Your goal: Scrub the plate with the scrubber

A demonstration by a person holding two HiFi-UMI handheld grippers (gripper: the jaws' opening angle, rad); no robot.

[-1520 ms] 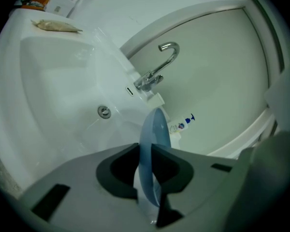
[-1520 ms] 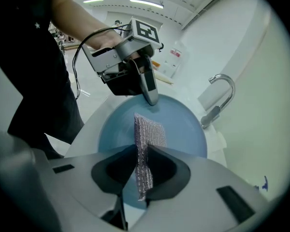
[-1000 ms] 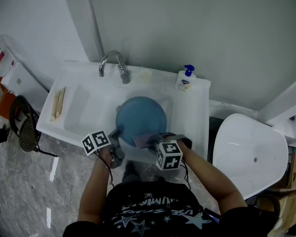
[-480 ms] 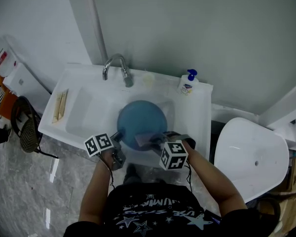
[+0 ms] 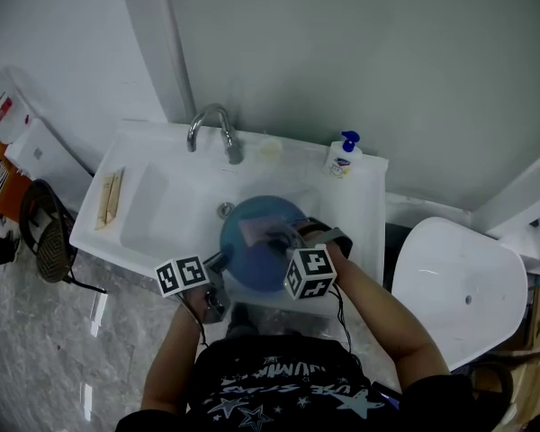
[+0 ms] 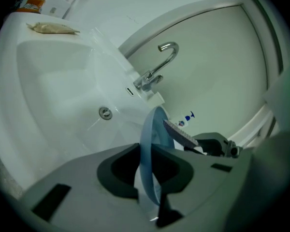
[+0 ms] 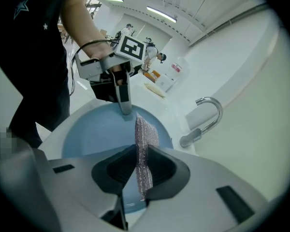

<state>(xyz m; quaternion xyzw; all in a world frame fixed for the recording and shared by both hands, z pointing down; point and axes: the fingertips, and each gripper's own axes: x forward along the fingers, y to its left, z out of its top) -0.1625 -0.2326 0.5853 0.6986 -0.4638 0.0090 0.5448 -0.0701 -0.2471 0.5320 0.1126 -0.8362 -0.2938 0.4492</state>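
A round blue plate (image 5: 252,246) is held over the white sink (image 5: 153,205). My left gripper (image 5: 218,266) is shut on the plate's near left rim; in the left gripper view the plate (image 6: 152,134) stands edge-on between the jaws of the left gripper (image 6: 147,175). My right gripper (image 7: 141,170) is shut on a flat pinkish mesh scrubber (image 7: 145,139), which lies against the plate's face (image 7: 94,129). In the head view the scrubber (image 5: 256,232) sits on the upper middle of the plate, ahead of the right gripper (image 5: 283,238).
A chrome faucet (image 5: 211,129) stands at the back of the sink, with the drain (image 5: 225,210) below it. A soap pump bottle (image 5: 342,156) is on the back right rim. Wooden sticks (image 5: 108,196) lie on the left ledge. A white toilet lid (image 5: 454,282) is to the right.
The right gripper has pushed the scrubber from the plate's near edge up across its face toward the faucet. The left gripper has kept its hold on the rim.
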